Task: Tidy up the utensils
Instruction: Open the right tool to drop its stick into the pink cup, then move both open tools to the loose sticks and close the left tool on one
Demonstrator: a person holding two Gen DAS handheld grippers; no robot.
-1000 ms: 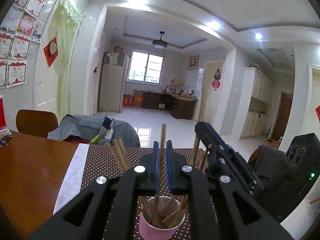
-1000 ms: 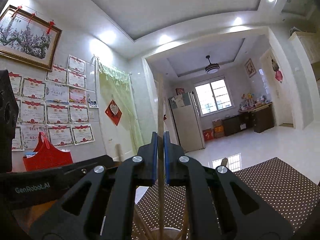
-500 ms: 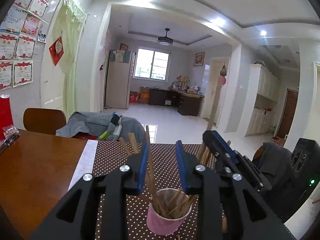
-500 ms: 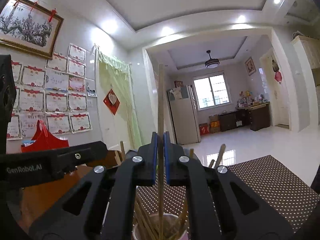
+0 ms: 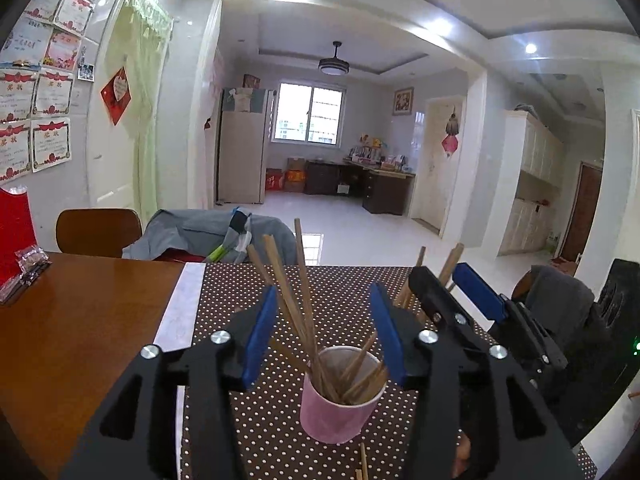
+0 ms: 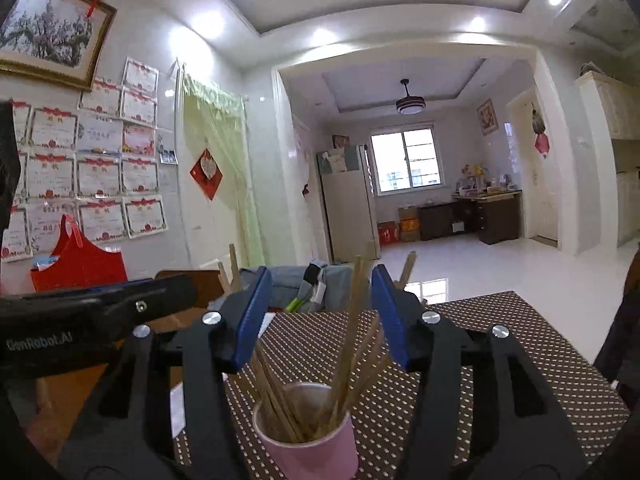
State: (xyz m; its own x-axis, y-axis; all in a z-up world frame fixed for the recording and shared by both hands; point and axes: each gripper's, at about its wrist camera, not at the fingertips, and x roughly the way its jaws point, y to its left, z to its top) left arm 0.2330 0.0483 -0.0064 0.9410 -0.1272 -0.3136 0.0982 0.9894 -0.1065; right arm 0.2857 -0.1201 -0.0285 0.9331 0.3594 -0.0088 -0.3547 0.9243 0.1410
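pink cup [image 6: 320, 446] base cropped, chopsticks [image 6: 352, 344] motion-blurred

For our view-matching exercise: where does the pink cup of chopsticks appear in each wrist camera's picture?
Left wrist view: the pink cup stands low and centre on the dotted mat.
Right wrist view: the cup sits at the bottom edge, just left of centre.
Shared landmark: the window in the far room.

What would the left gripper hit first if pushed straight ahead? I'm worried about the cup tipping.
Probably the chopsticks leaning between its open jaws; the pink cup sits lower, though depth is unclear.
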